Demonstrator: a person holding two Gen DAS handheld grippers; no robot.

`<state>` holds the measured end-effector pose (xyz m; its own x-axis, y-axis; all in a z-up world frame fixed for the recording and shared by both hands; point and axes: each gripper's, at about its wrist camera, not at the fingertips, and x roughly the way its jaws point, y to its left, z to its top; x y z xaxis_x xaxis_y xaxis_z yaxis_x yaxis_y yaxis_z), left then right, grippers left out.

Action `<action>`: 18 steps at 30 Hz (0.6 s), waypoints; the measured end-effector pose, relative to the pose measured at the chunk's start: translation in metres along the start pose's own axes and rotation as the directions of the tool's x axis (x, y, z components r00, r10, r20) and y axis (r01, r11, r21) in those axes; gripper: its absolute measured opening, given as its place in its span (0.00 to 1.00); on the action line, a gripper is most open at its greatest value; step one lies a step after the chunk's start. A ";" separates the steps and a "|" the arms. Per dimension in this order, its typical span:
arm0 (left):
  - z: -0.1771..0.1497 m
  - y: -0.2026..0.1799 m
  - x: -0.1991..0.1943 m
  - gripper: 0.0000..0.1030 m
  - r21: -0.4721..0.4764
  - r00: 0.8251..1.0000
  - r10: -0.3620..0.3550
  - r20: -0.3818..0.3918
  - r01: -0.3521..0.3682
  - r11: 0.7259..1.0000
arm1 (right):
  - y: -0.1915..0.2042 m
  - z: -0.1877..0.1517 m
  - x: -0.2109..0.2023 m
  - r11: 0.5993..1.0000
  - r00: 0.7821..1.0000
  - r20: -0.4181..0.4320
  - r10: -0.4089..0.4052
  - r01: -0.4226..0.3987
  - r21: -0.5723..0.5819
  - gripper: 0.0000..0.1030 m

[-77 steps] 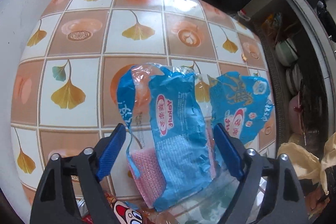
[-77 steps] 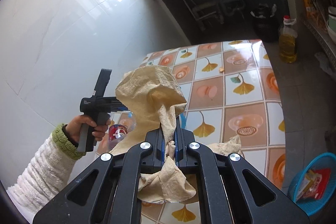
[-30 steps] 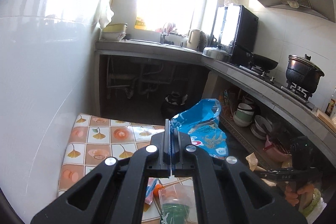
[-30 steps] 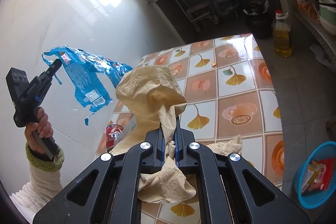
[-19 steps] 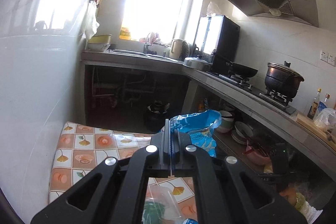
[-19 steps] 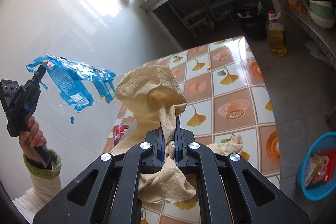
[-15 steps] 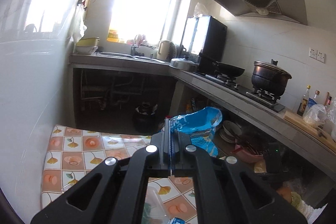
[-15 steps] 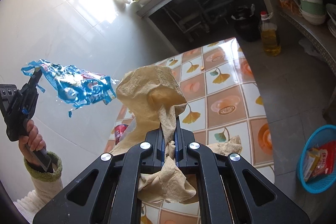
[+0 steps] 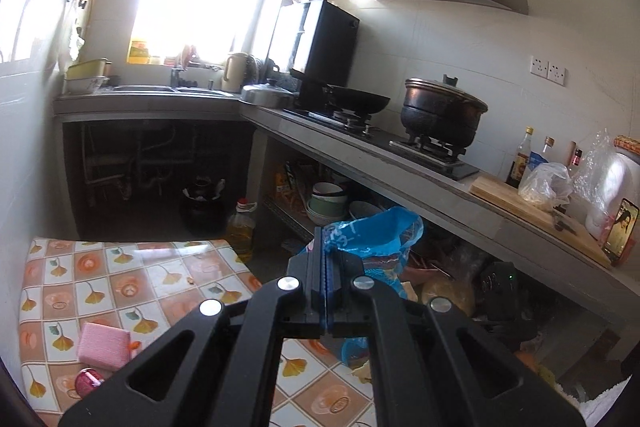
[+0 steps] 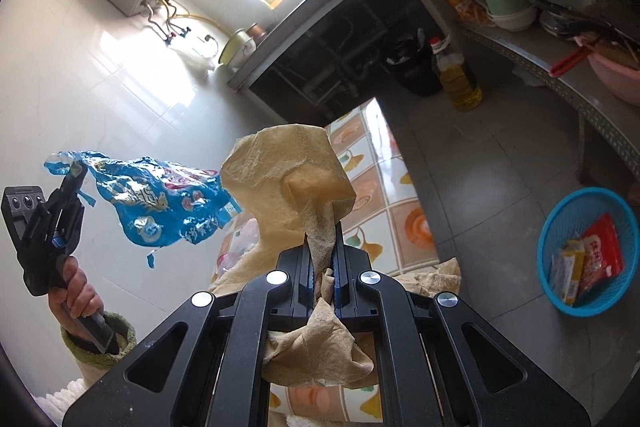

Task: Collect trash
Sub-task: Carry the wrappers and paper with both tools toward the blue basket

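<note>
Two grippers show — the left gripper (image 10: pixel 74 171) and the right gripper (image 10: pixel 322 247). One blue wrapper (image 10: pixel 164 205), one tan paper wad (image 10: pixel 292 179). One blue basket (image 10: pixel 560 223) holds two packets (image 10: pixel 602 251) — one red, one yellow. One pink sponge (image 9: pixel 104 346), one oil bottle (image 10: pixel 458 75).

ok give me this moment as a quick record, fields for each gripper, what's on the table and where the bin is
left gripper: shut on blue wrapper, held up in the air
right gripper: shut on tan crumpled paper
table: pink sponge and a red can lie on the tiled top
bin: blue basket on the floor, right of the table
bin contents: red packet, yellow packet
</note>
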<state>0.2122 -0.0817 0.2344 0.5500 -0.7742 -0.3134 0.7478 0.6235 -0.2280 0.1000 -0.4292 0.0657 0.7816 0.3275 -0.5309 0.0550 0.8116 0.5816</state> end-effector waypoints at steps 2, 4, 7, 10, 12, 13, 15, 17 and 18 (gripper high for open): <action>-0.002 -0.018 0.018 0.00 0.009 0.999 -0.035 -0.021 0.035 0.999 | -0.012 -0.002 -0.014 1.000 1.000 0.025 -0.014 0.014 0.023 0.05; -0.005 -0.038 0.041 0.00 0.019 0.996 -0.075 -0.052 0.076 0.997 | -0.027 -0.006 -0.028 0.998 0.998 0.050 -0.030 0.027 0.053 0.05; -0.012 -0.068 0.078 0.00 0.031 0.986 -0.130 -0.105 0.134 0.991 | -0.050 -0.013 -0.050 0.994 0.994 0.085 -0.065 0.057 0.095 0.05; -0.024 -0.098 0.123 0.00 0.028 0.970 -0.172 -0.172 0.179 0.983 | -0.073 -0.022 -0.070 0.985 0.987 0.118 -0.105 0.087 0.149 0.05; -0.034 -0.117 0.156 0.00 0.029 0.957 -0.194 -0.217 0.205 0.978 | -0.087 -0.030 -0.084 0.977 0.980 0.140 -0.145 0.119 0.178 0.05; -0.040 -0.125 0.169 0.00 0.032 0.951 -0.198 -0.236 0.212 0.977 | -0.095 -0.034 -0.091 0.972 0.975 0.149 -0.168 0.138 0.189 0.05; -0.056 -0.143 0.206 0.00 0.027 0.930 -0.216 -0.297 0.234 0.972 | -0.109 -0.042 -0.100 0.960 0.964 0.161 -0.214 0.177 0.216 0.05; -0.072 -0.156 0.238 0.00 0.009 0.906 -0.232 -0.353 0.251 0.968 | -0.125 -0.050 -0.106 0.944 0.951 0.164 -0.261 0.216 0.249 0.05; -0.082 -0.163 0.257 0.00 0.006 0.892 -0.235 -0.385 0.257 0.966 | -0.135 -0.053 -0.109 0.937 0.948 0.162 -0.274 0.226 0.265 0.05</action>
<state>0.2008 -0.3733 0.1156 0.1716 -0.7954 -0.5812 0.8665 0.4026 -0.2952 -0.0258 -0.5487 0.0126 0.8263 0.0096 -0.5632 0.3927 0.7069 0.5883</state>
